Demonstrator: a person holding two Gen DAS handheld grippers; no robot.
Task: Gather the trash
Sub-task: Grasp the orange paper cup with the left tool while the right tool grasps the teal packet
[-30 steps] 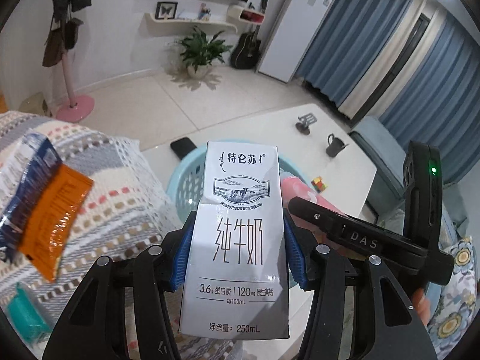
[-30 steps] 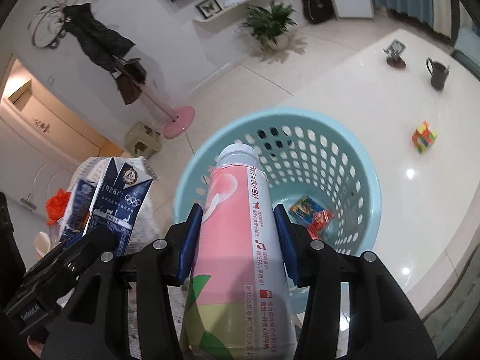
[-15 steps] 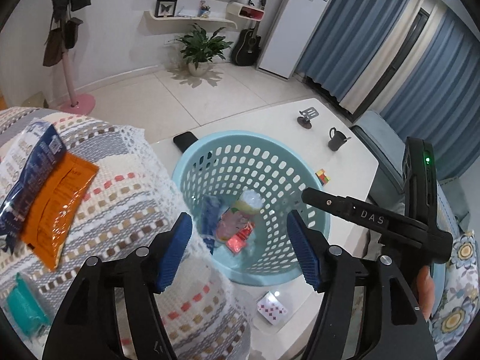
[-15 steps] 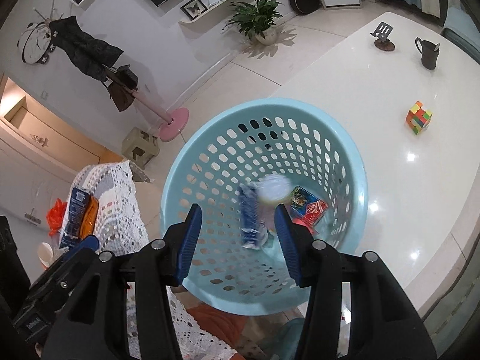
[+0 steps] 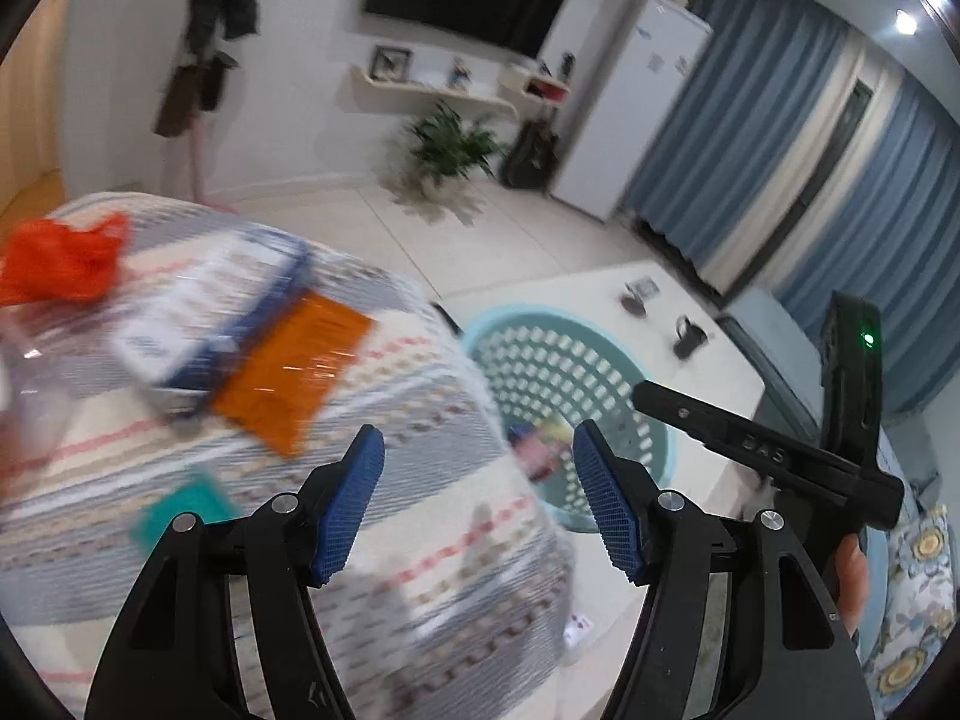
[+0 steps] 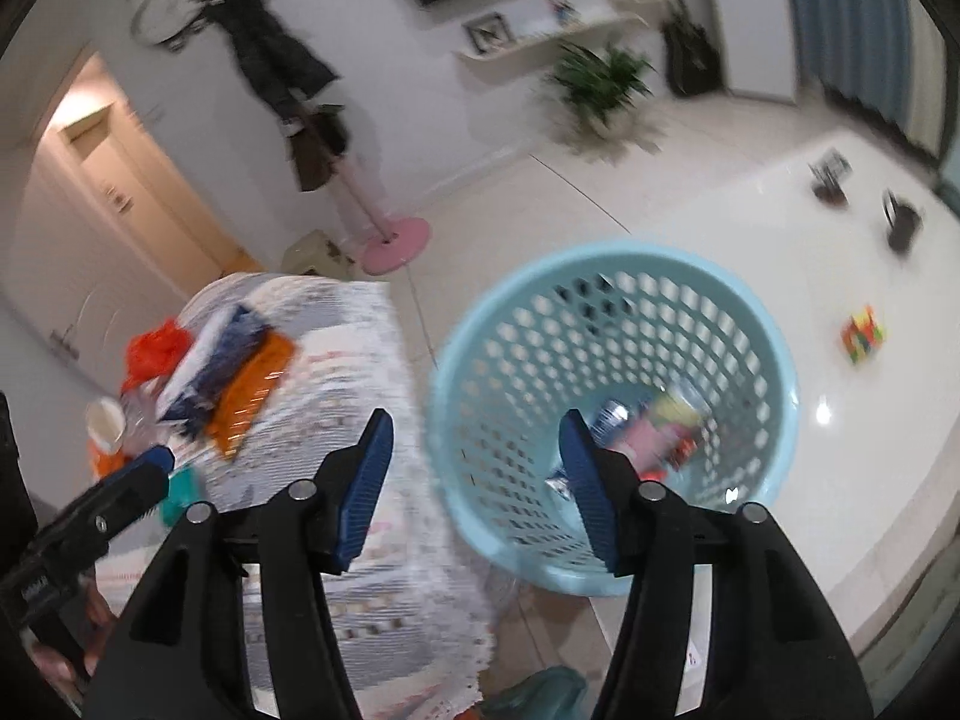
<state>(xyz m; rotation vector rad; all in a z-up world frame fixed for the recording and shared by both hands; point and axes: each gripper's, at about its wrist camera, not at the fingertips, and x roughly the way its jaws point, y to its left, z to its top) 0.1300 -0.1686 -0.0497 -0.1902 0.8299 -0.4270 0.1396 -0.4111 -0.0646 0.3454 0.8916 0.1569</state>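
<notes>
Two grippers, left gripper [image 5: 474,504] and right gripper [image 6: 474,489], spread and empty, the right's jaws just widened. Orange wrapper [image 5: 294,375] left of basket [image 5: 651,384]: light, crinkly, slippery; pinch an edge.

Trash in basket [image 6: 612,276] is blurred, unreadable; basket's near side is hidden by blanket [image 5: 420,540] in left view.

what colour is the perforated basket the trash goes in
Light blue, a pale aqua, with rows of holes through its wall. The basket shows best in the right wrist view.
</notes>
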